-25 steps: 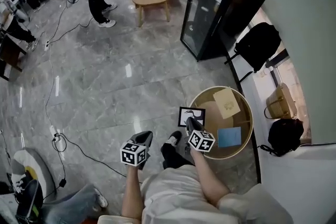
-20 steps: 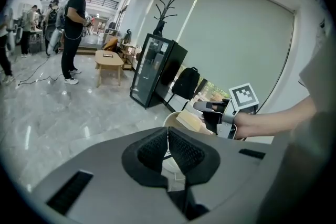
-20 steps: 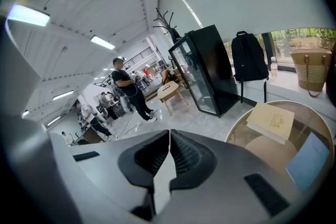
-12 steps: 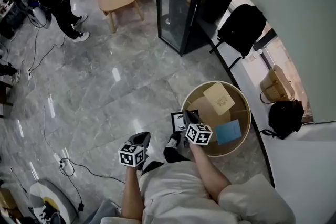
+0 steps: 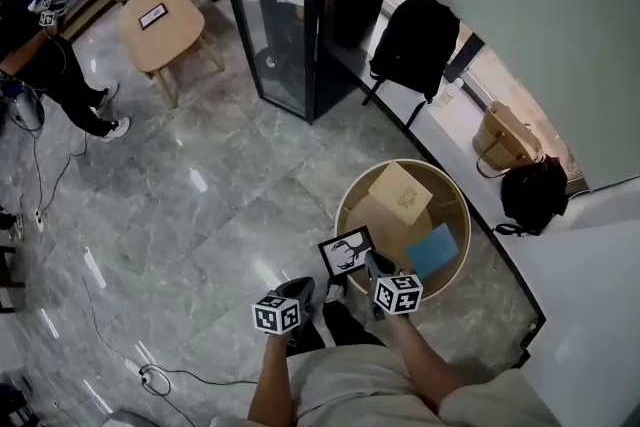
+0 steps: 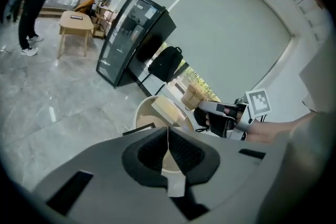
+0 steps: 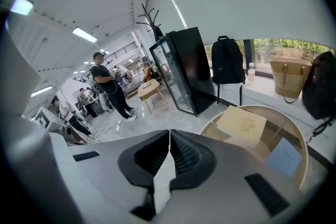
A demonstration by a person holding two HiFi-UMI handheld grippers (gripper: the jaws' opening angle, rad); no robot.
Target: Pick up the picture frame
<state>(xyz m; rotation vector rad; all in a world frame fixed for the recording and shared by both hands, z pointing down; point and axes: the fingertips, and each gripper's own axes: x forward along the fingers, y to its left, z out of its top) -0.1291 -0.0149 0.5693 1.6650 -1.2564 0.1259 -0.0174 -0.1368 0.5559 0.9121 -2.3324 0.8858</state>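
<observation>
Picture frame: tilted at 8 o'clock of round bench; its support hidden.
Right gripper: jaws together, nothing between; contact with frame unclear.
Left gripper: closed, empty; hides most of frame.

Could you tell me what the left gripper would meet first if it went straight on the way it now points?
Probably the round table, near the cardboard box on it; the shut left gripper aims just right of the picture frame. Depth is unclear.
</observation>
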